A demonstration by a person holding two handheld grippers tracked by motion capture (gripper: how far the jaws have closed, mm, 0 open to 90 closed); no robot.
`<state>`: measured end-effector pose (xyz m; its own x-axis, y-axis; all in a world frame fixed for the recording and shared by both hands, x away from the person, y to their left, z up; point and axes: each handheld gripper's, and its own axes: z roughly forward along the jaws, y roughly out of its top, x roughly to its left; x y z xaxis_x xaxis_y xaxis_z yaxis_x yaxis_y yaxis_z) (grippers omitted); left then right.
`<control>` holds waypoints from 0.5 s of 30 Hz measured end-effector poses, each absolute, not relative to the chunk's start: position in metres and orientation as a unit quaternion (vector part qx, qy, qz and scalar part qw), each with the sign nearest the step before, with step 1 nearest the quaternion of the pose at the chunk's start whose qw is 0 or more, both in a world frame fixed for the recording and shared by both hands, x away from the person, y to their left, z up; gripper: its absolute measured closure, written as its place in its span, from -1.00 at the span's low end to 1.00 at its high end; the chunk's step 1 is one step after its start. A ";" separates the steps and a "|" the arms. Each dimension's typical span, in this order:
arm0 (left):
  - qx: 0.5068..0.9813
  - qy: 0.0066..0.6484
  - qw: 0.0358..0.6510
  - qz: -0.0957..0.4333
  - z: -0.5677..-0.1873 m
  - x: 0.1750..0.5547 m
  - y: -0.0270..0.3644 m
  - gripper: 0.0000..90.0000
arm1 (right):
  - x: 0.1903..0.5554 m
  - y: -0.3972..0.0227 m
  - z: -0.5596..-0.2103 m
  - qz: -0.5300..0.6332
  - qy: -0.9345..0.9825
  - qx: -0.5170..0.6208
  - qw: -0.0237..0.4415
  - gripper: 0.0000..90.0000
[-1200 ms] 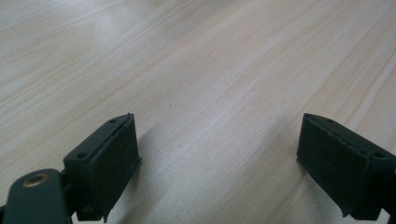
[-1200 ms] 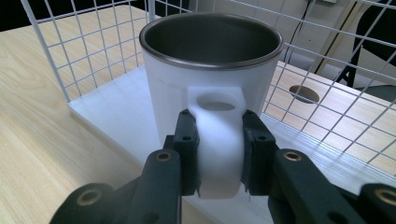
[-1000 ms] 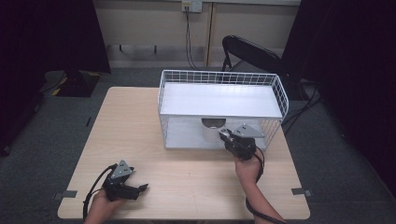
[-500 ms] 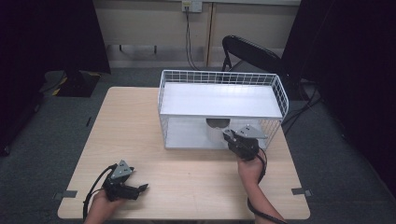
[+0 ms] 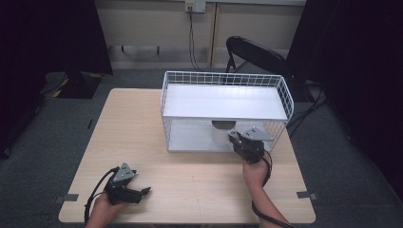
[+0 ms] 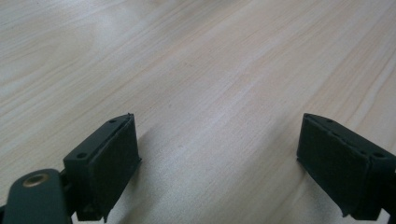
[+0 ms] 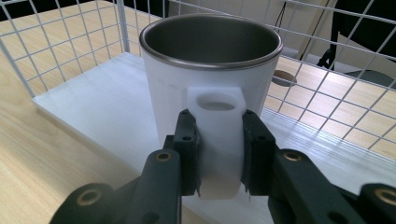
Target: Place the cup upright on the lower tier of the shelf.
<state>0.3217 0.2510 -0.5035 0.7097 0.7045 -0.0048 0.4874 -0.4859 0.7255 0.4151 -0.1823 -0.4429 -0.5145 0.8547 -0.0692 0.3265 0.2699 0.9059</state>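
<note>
A white mug (image 7: 210, 74) with a dark metal lining stands upright on the lower white shelf (image 7: 107, 112) of a white wire rack (image 5: 223, 85). My right gripper (image 7: 218, 154) is shut on the mug's handle (image 7: 217, 126), one jaw on each side. In the high view the mug (image 5: 221, 133) sits under the rack's top shelf, with the right gripper (image 5: 248, 142) at the rack's open front. My left gripper (image 5: 127, 186) rests low over the table near its front left, and its jaws stand wide open (image 6: 219, 163) over bare wood.
The wooden table (image 5: 190, 180) carries the rack at the back right. A black chair (image 5: 256, 54) stands behind the table. Cables trail from both grippers. Wire mesh (image 7: 336, 70) closes the rack's sides and back around the mug.
The right gripper and the mug have shifted slightly right and toward the rack's front. The left gripper has stayed still.
</note>
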 end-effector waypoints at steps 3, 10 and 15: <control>0.848 0.352 0.367 0.146 -0.504 0.322 0.251 -0.73 | 0.416 -0.183 -0.445 0.455 0.739 0.402 0.292 0.59; 0.849 0.352 0.367 0.146 -0.504 0.322 0.251 -0.74 | 0.418 -0.183 -0.447 0.455 0.737 0.406 0.291 0.59; 0.849 0.351 0.367 0.146 -0.504 0.322 0.251 -0.74 | 0.420 -0.184 -0.449 0.453 0.738 0.408 0.291 0.59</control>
<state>0.3216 0.2507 -0.5037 0.7101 0.7040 -0.0098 0.4892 -0.4834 0.7260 0.4201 -0.1835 -0.4486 -0.4979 0.8651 -0.0607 0.3378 0.2579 0.9052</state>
